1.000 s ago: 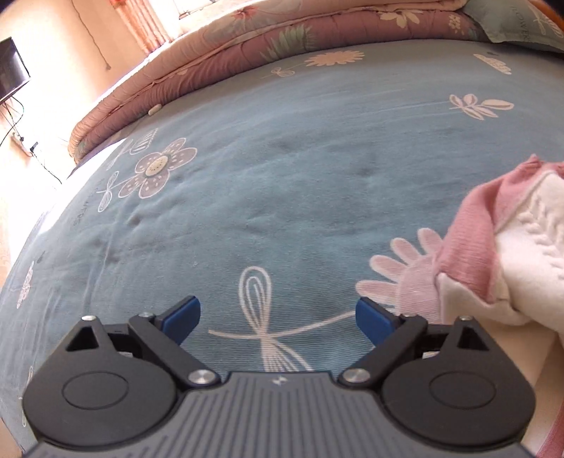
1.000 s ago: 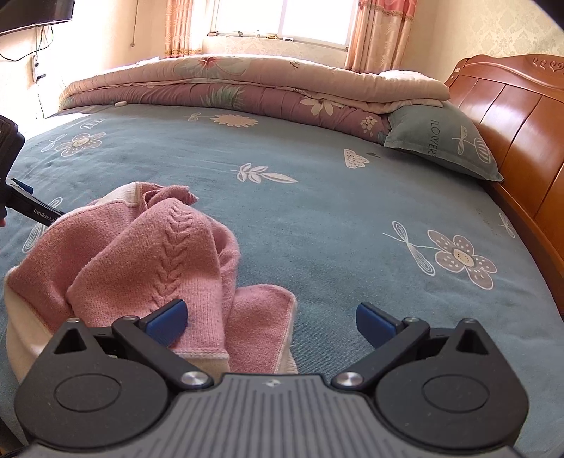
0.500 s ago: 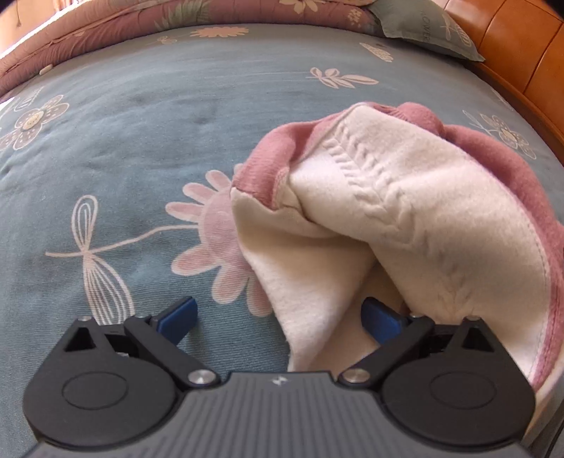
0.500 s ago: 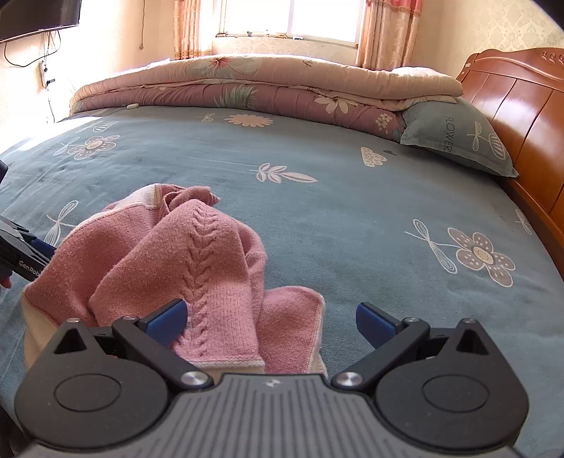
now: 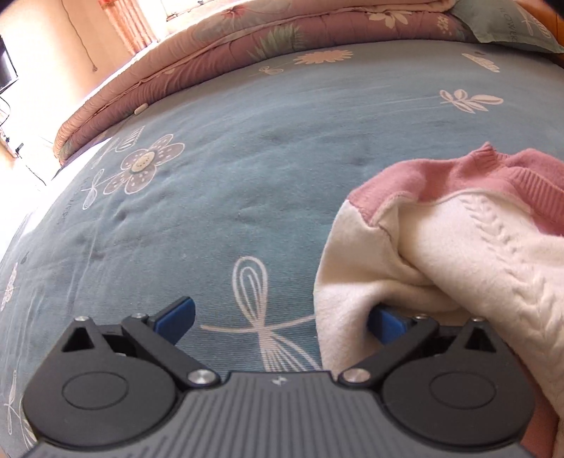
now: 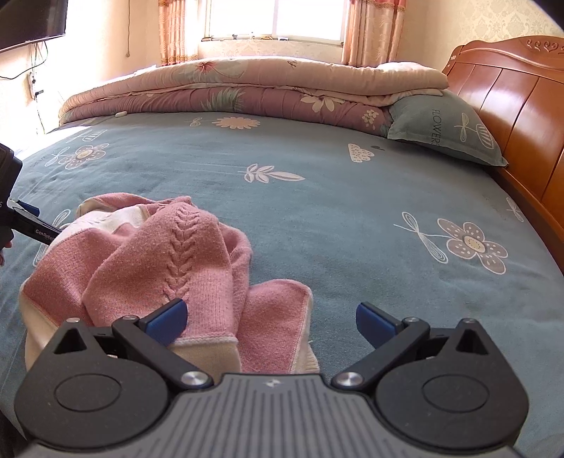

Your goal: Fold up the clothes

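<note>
A pink knitted sweater [image 6: 158, 253] with a cream inside lies crumpled on the blue flowered bedsheet [image 6: 352, 229]. In the left wrist view its cream side [image 5: 440, 264] bulges in from the right, and its edge drapes over the right blue pad [image 5: 386, 322]. My left gripper [image 5: 281, 317] stands wide open; the cream edge reaches between the jaws, but the pads do not press on it. In the right wrist view the left gripper [image 6: 38, 222] shows at the sweater's left side. My right gripper [image 6: 271, 320] is open over the sweater's near pink corner, gripping nothing.
A folded pink floral quilt [image 6: 246, 88] lies along the far side of the bed, with a blue pillow [image 6: 444, 130] beside it. A wooden headboard [image 6: 511, 88] runs along the right. A dark screen [image 6: 31, 21] hangs on the left wall. Bare sheet [image 5: 246, 176] spreads beyond the sweater.
The left wrist view swung right onto the sweater half a second ago, then back left; the cream edge now covers the right pad. The right gripper and the sweater have hardly moved.
</note>
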{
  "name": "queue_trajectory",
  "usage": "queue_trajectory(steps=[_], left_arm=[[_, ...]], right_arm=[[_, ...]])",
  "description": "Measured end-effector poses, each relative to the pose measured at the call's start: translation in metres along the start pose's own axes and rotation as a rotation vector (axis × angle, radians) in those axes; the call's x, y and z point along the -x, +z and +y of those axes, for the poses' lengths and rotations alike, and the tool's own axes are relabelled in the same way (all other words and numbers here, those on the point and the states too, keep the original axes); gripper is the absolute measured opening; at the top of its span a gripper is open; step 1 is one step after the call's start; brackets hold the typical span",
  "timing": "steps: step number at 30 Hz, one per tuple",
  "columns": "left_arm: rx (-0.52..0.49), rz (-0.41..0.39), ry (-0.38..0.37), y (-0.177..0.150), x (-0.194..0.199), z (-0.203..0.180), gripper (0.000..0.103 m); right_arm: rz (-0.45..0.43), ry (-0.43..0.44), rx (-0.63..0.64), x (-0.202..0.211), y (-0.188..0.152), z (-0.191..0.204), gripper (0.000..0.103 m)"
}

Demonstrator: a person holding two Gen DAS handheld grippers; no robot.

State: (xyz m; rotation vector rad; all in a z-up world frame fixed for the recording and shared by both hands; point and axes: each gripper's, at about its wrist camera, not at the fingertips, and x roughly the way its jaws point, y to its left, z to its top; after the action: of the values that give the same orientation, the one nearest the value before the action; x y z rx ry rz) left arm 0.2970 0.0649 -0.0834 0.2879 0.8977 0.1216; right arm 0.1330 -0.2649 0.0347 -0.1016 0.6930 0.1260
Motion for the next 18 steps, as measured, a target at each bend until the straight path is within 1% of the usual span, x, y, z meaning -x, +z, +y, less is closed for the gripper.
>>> queue_trajectory(steps=[2, 3, 4, 6, 8, 10, 14, 18], left_arm=[[0.035, 0.008, 0.053, 0.008, -0.012, 0.018, 0.103], [0.039, 0.003, 0.097, 0.012, -0.018, 0.025, 0.103], [0.042, 0.005, 0.123, 0.016, -0.025, 0.034, 0.103], [0.074, 0.041, 0.079, 0.025, -0.038, 0.052, 0.103], [0.091, 0.058, 0.081, 0.031, -0.046, 0.060, 0.103], [0.070, 0.074, 0.063, 0.032, -0.049, 0.058, 0.103], [0.072, 0.054, 0.005, 0.019, -0.031, 0.058, 0.102], [0.107, 0.028, -0.100, -0.004, 0.012, 0.060, 0.102]], right_arm=[[-0.001, -0.006, 0.003, 0.001, 0.000, -0.001, 0.103], [0.000, -0.007, 0.004, 0.001, 0.000, -0.001, 0.103], [0.002, -0.008, 0.005, 0.001, 0.000, -0.001, 0.103], [0.006, -0.010, 0.008, 0.001, 0.000, -0.001, 0.103], [0.009, -0.012, 0.009, 0.001, -0.001, 0.001, 0.103], [0.012, -0.012, 0.009, 0.001, -0.001, 0.003, 0.103], [0.016, -0.010, 0.010, 0.001, -0.001, 0.007, 0.103], [0.017, 0.004, 0.009, 0.002, -0.001, 0.011, 0.103]])
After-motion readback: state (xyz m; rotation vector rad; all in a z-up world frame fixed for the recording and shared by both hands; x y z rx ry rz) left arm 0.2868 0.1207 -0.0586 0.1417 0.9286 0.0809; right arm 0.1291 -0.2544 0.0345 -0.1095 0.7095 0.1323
